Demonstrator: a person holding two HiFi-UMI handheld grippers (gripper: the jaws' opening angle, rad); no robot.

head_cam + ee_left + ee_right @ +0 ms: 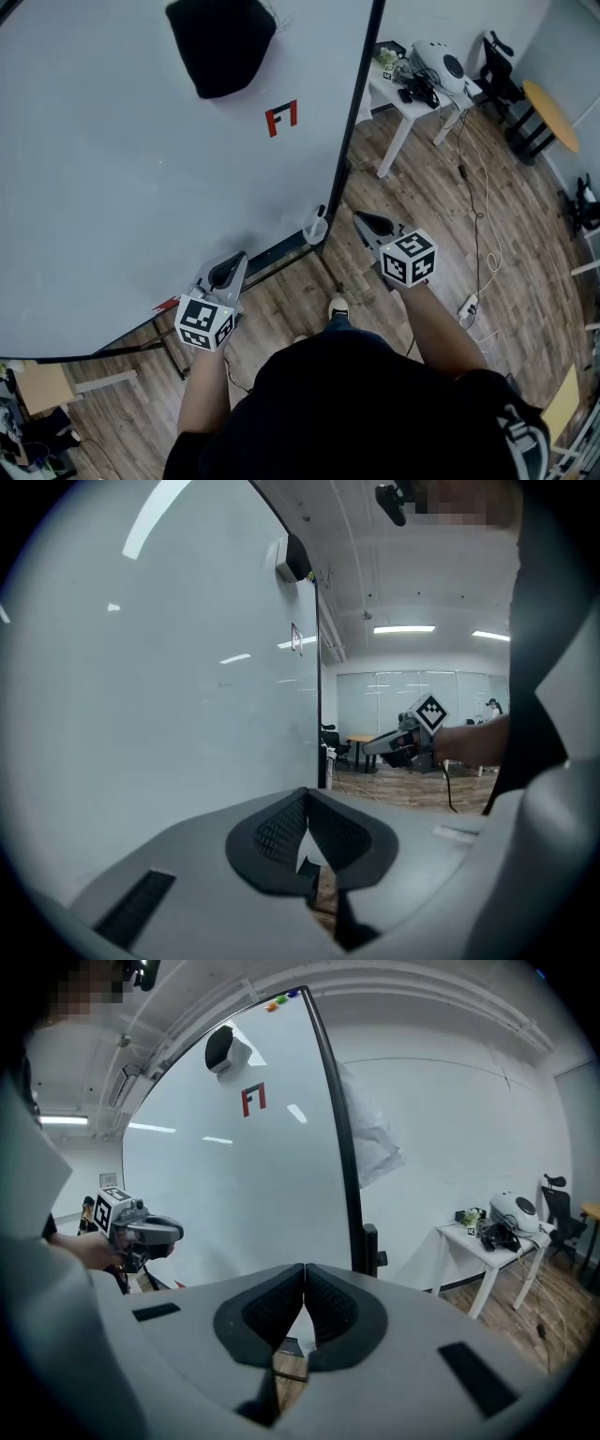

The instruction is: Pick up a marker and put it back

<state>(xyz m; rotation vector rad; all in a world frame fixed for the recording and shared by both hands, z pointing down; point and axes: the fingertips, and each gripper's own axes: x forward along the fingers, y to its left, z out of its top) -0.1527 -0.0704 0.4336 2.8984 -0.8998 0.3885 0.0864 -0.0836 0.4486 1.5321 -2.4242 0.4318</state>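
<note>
**Both grippers short of the marker, nothing picked up**

The whiteboard (122,187) fills the view. The left gripper (236,261) and right gripper (364,221) hover by its lower edge, jaws pressed together and empty. I'd call this the approach. A white cup (316,230) at the board's corner seems to hold a dark marker (320,211); the right jaws must open first.

Wood-plank floor (422,187): beneath both grippers; bears cables (478,234) and a white power strip (466,306), both lying to the right of the right gripper (359,218).
White table (412,103): stands on the floor ahead and right of the right gripper; holds a white helmet-like unit (441,61) and small black gear (419,92).
Whiteboard (112,187): ahead of the left gripper (239,259); carries a black eraser-like block (220,42) and a red mark (280,117).
</note>
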